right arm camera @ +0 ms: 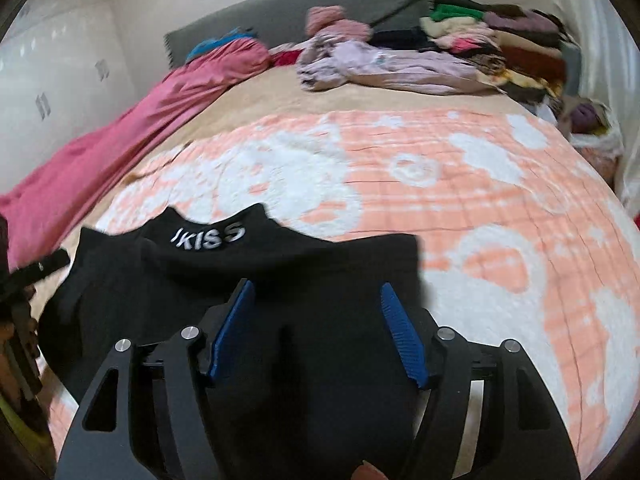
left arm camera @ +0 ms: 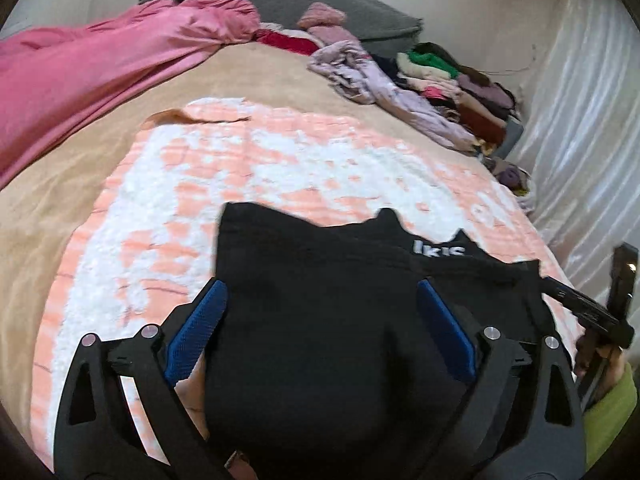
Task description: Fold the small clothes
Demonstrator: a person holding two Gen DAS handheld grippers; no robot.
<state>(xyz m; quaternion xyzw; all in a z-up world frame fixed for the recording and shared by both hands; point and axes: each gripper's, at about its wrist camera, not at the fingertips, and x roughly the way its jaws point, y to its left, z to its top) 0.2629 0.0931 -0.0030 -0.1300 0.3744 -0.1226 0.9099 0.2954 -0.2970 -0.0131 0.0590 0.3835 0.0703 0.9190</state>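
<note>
A black garment (left arm camera: 320, 300) with white "IKISS" lettering lies spread on the peach-and-white blanket (left arm camera: 240, 168); it also shows in the right wrist view (right arm camera: 240, 276). My left gripper (left arm camera: 320, 300) is open, its blue pads (left arm camera: 200, 328) wide apart over the garment's left part. My right gripper (right arm camera: 318, 300) is open over the garment's right part, blue pads (right arm camera: 236, 324) spread. Neither holds cloth. The right gripper's body shows at the right edge of the left wrist view (left arm camera: 592, 312).
A pink sheet (left arm camera: 100, 80) lies along the bed's left side. A heap of lilac and mixed clothes (right arm camera: 440, 56) sits at the far right by a grey headboard (right arm camera: 300, 12). A white curtain (left arm camera: 580, 100) hangs at right.
</note>
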